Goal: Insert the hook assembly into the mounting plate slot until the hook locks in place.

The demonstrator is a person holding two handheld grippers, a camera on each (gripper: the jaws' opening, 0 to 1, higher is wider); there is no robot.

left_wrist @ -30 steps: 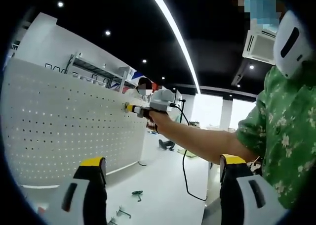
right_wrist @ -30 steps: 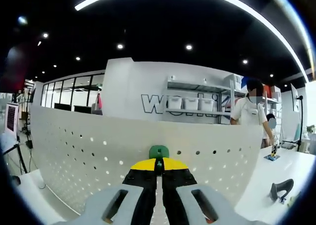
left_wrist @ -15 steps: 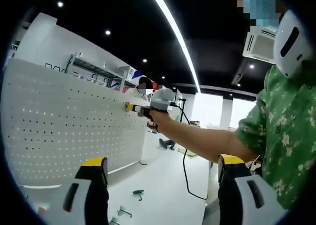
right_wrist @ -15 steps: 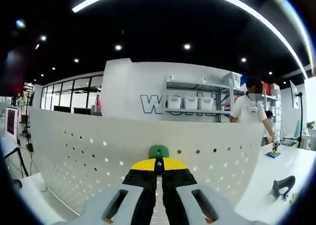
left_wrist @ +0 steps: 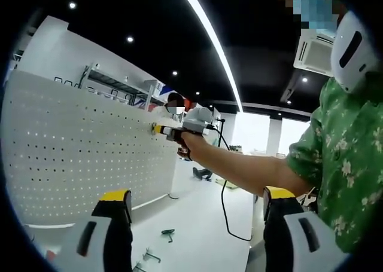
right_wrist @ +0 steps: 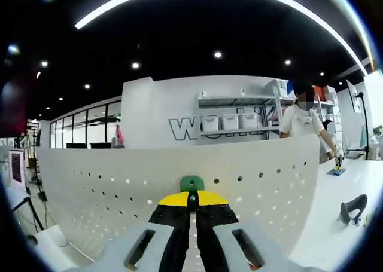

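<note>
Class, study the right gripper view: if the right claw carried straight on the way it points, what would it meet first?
Most likely the white pegboard. The right claw is shut on a green hook whose tip already sits at the board's face, so the hook would press in first; whether it touches yet is unclear.

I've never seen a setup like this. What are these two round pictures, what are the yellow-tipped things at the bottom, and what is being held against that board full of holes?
No robot here: a person holds a hand-held gripper in each hand, and each carries a fisheye camera looking along its jaws. In the left gripper view, the left hand-held gripper stands open and holds nothing. Past it, the person's arm reaches out with the right hand-held gripper to a white pegboard. The right gripper view looks from that one: its jaws are shut on a small green hook right at the board. Spare hooks lie on the white table below.
</note>
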